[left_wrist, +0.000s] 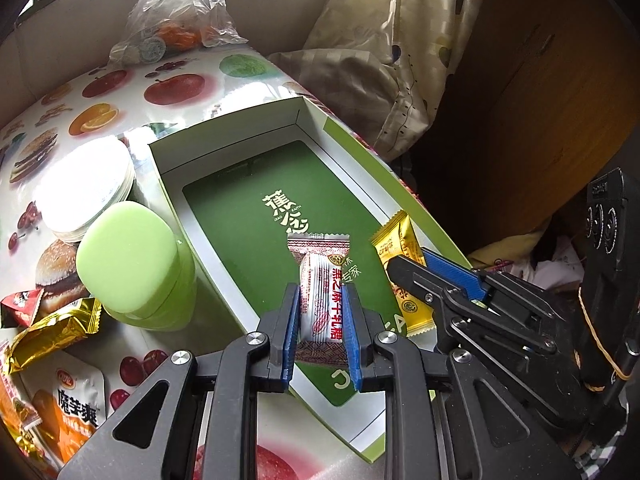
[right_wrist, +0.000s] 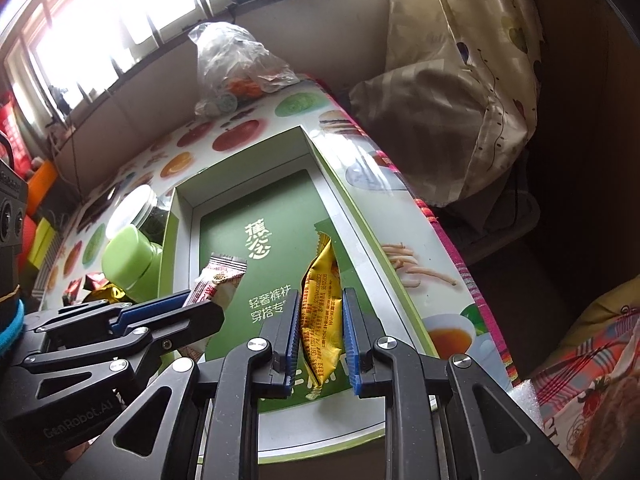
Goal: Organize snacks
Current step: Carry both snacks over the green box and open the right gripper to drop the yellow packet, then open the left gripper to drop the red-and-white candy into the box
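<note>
My left gripper [left_wrist: 322, 320] is shut on a white and red wrapped candy [left_wrist: 322, 292] and holds it over the near end of the open green box [left_wrist: 248, 176]. My right gripper [right_wrist: 320, 332] is shut on a yellow snack packet [right_wrist: 322, 312] over the same box [right_wrist: 256, 200], by its right wall. Each gripper shows in the other's view: the right one [left_wrist: 416, 276] with the yellow packet [left_wrist: 394, 240], the left one [right_wrist: 192, 308] with the candy [right_wrist: 218, 280]. More snack packets lie at the left: a gold one [left_wrist: 52, 332], a red one [left_wrist: 20, 304], an orange and white pouch [left_wrist: 72, 404].
A green-lidded jar [left_wrist: 132, 264] and a white-lidded jar [left_wrist: 88, 192] stand left of the box on the fruit-print tablecloth [left_wrist: 120, 92]. A clear plastic bag [left_wrist: 180, 16] with oranges sits at the far end. Bedding [right_wrist: 448, 92] lies beyond the table's right edge.
</note>
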Available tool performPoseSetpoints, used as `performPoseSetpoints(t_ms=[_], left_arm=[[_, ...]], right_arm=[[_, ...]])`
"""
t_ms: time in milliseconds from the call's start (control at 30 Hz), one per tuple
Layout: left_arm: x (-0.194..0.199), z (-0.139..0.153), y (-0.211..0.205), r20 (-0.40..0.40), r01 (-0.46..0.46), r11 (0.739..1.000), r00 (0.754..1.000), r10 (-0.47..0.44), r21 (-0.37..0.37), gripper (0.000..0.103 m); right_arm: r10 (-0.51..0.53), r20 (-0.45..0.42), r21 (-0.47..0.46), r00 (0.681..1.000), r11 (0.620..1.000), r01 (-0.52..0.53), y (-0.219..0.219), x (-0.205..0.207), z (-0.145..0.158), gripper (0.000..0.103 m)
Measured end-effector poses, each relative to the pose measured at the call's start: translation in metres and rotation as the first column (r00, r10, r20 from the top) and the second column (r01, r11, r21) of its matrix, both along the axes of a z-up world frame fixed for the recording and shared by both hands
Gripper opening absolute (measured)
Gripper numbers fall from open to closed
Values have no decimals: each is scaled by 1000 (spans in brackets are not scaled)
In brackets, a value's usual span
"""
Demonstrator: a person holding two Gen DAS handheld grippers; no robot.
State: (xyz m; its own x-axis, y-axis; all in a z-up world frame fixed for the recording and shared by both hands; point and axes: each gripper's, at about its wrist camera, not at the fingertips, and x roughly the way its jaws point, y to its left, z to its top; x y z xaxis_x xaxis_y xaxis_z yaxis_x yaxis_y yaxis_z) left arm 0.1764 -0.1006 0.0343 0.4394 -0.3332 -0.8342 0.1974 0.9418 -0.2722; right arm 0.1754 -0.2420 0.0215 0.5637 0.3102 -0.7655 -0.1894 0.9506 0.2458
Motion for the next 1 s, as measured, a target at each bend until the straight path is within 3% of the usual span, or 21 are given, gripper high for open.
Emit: performPoseSetpoints(t_ms=[100, 233, 700, 1000], left_arm=[[1, -1, -1, -6, 6, 1000, 1000, -6, -6, 23], [0, -1, -1, -1, 5, 1000, 1000, -6, -8, 36], [-16, 8, 3, 18, -1, 1000, 1000, 1, -3, 37], [-42, 28, 12, 88, -50, 997, 995, 45, 58, 43]], right_arm=[[0, 2, -1, 1000, 1000, 0, 0, 0, 0, 20], [-8, 1, 5, 1000, 1000, 8, -1, 0, 1, 23], [-22, 23, 9, 999, 1000, 21, -4, -11, 13, 30], [-27, 70, 0, 997, 1000, 27, -4, -30, 33, 33]])
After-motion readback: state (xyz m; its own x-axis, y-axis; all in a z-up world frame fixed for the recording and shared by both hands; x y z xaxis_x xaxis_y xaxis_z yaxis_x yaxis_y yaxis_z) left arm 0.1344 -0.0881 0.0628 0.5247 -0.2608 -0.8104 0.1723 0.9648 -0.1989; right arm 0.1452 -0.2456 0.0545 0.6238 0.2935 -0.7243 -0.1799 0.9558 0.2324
